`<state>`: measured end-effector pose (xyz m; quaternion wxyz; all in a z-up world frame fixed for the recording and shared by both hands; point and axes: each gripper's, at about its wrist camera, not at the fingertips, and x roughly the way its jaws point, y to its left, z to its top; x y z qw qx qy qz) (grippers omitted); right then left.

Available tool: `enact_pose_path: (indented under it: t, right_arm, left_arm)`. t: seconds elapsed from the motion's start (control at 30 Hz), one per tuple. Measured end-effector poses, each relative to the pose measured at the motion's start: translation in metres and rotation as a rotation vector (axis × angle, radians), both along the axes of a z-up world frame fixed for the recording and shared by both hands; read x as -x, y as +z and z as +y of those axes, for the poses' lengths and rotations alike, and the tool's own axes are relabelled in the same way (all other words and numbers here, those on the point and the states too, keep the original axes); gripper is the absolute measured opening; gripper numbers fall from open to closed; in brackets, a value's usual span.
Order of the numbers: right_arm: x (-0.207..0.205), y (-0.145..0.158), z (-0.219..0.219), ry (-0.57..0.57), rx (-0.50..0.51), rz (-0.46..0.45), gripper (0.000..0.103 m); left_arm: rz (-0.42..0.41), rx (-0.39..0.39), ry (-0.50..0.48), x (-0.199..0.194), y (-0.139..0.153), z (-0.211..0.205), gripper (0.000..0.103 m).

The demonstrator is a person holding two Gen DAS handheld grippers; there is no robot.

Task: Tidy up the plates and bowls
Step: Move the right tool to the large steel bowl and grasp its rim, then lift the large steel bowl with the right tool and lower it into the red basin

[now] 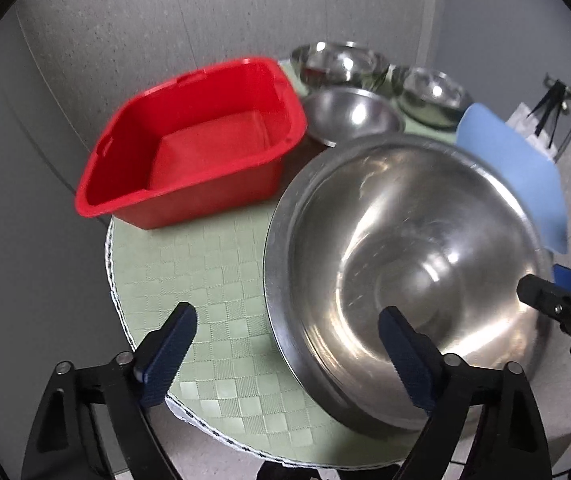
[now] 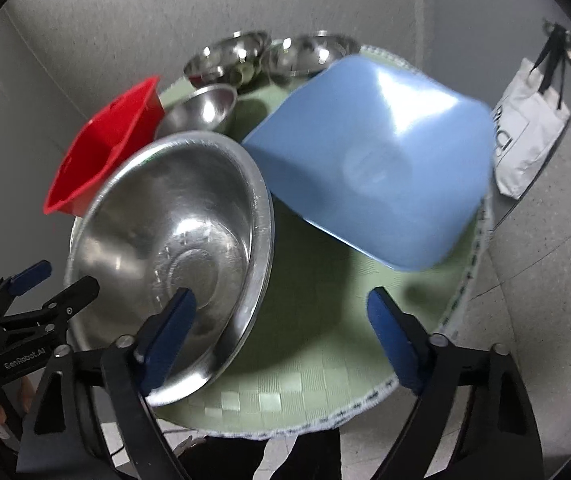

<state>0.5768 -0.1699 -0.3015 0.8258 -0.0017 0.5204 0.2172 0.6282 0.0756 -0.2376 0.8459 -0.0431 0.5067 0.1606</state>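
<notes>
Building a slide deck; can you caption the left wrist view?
Open left claw straddles the rim of a big steel bowl beside a red tub.

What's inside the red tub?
Nothing shows inside the red tub: its bare red floor and far walls are visible. The near wall hides a strip of floor behind it.

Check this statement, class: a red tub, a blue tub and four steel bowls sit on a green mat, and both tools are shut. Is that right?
Not quite. The red tub, blue tub, large steel bowl and three small steel bowls are on the green mat, but both wrist views show the left tool and right tool open, fingers spread wide and holding nothing.
</notes>
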Motion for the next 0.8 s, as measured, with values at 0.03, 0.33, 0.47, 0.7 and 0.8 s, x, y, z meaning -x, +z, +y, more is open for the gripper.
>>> enact_pose_path:
  t: [0.03,0.33,0.47,0.7,0.8]
  right_arm:
    - [-0.003,-0.004,0.002,0.005,-0.001,0.011,0.082]
    - [-0.02,-0.025,0.015,0.009,-0.033,0.101,0.038]
    - [-0.023,-0.03,0.024,0.006,-0.05,0.126,0.018]
    - [-0.02,-0.032,0.032,-0.027,-0.05,0.125,0.012]
    - [-0.014,-0.033,0.032,-0.047,-0.048,0.125,0.012]
  left_arm:
    - [0.009,0.003,0.0,-0.005,-0.005,0.002,0.086]
    - [0.079,0.025,-0.071,-0.03,-0.038,0.014,0.053]
    - [0.093,0.059,-0.13,-0.041,-0.046,0.02,0.031]
    - [0.097,0.087,-0.25,-0.047,-0.053,0.024,0.009]
    - [0.096,0.074,-0.293,-0.045,-0.054,0.023,0.008]
